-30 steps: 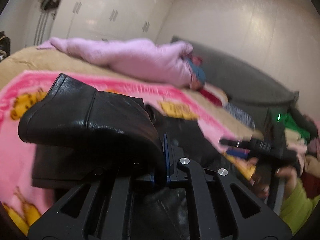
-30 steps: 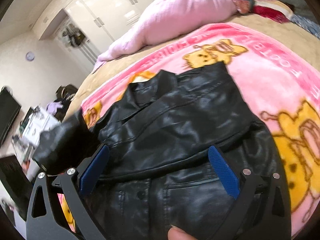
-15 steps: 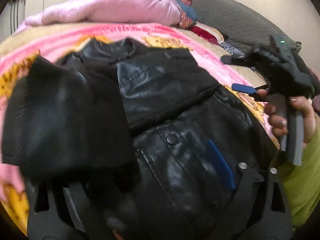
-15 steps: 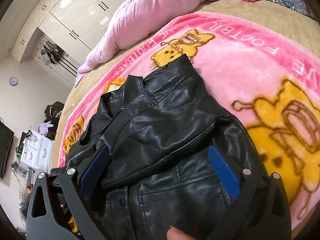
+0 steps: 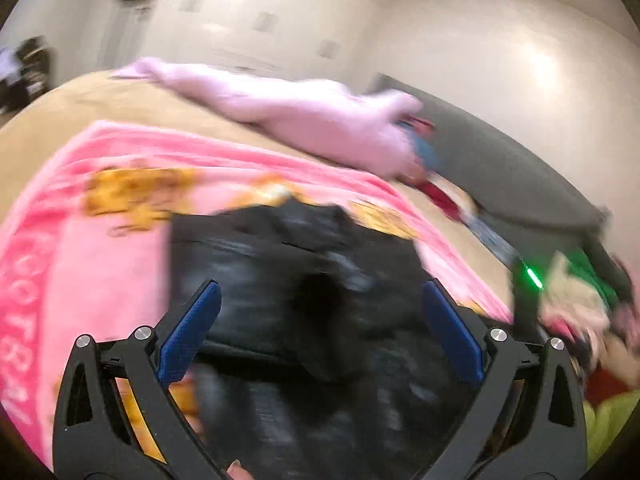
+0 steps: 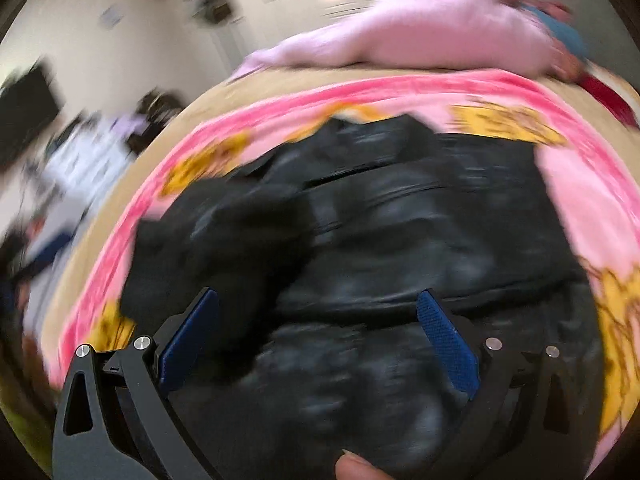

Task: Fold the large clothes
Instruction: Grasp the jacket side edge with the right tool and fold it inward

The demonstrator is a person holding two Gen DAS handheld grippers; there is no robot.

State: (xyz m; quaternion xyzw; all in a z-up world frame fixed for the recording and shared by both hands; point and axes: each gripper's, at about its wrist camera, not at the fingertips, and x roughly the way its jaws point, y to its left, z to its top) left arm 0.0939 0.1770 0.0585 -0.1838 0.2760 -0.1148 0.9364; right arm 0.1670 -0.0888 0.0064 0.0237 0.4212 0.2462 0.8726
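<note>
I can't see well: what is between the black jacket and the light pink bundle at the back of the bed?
In the right wrist view, the pink cartoon blanket extends past the black jacket, then a bare tan bedcover strip reaches the light pink bundle.

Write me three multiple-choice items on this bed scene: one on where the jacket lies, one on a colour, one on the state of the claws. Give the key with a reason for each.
1. Where does the black leather jacket lie?
A. On the pink cartoon blanket
B. On the floor
C. Hung on the wardrobe

2. What colour are the pads on the claw fingers?
A. Red
B. Blue
C. White

3. What state are the left claw and the right claw in?
A. Both open, holding nothing
B. Both shut on the jacket
C. Left shut, right open

Key:
1. A, as pink blanket shows around the jacket in both wrist views.
2. B, as the inner faces of the fingers are blue in both views.
3. A, as each view shows the two fingers spread wide over the jacket with nothing pinched between them.
</note>
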